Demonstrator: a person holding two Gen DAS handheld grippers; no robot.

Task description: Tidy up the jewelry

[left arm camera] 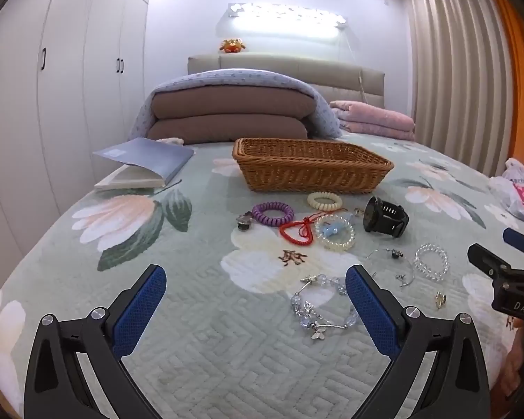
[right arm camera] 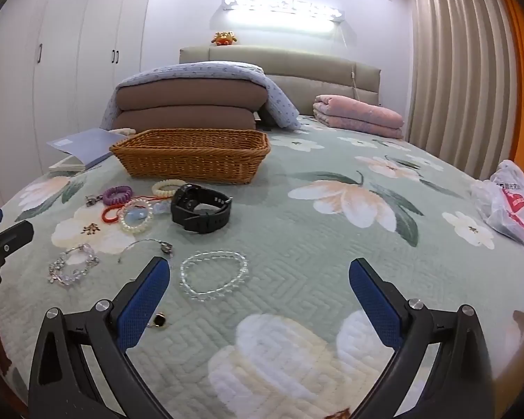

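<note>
1. Jewelry lay scattered on the floral bedspread [left arm camera: 199, 331] in front of the wicker basket [left arm camera: 311, 171], black watch [right arm camera: 201, 211] among it.
2. We held the left gripper [left arm camera: 255, 300] and right gripper [right arm camera: 258, 293] with jaws apart, gripping nothing.

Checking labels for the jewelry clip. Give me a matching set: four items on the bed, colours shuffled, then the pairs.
Items:
1. watch
2. basket
3. heart-shaped cord loop
4. coil hair tie beside the metal clip

Colours:
A. purple
B. black
C. red
D. brown

Pairs: 1-B, 2-D, 3-C, 4-A
</note>
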